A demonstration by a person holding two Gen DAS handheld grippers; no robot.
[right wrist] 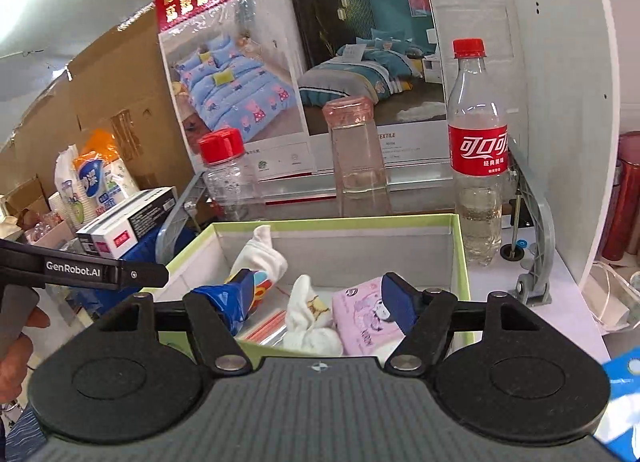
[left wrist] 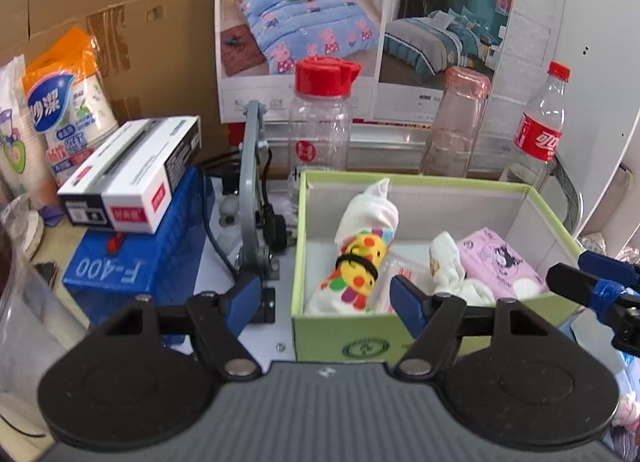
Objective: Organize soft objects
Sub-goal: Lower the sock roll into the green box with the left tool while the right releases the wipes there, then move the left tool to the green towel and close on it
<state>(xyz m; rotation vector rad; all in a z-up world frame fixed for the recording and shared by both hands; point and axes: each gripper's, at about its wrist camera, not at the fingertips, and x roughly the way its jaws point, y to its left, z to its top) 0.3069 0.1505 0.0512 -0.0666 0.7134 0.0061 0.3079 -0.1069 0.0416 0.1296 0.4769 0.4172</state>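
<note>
We see the soft things lying together inside a green-rimmed box (left wrist: 420,181): a white rolled cloth with a bright spotted toy pattern (left wrist: 360,262) banded in black lies along the box's left side, a small white sock bundle (left wrist: 452,266) sits in the middle, and a pink tissue pack (left wrist: 500,262) rests on the right, touching the sock bundle. A clear zip bag with a red strip (left wrist: 400,274) lies flat on the floor of the box between the rolled cloth and the socks. Our left gripper (left wrist: 324,298) hangs at the near left corner of the box with its jaws spread and nothing between them; one finger stands outside the box wall, the other over the near rim. Our right gripper (right wrist: 320,298) hovers over the near edge of the box, jaws likewise apart and empty, framing the sock bundle and the tissue pack. Behind the box stand a red-capped clear jar (left wrist: 320,117), a pink-tinted glass bottle (left wrist: 456,121) and a cola bottle (left wrist: 540,121). To the left a white and black carton (left wrist: 132,173) rests on a blue box (left wrist: 132,258).
</note>
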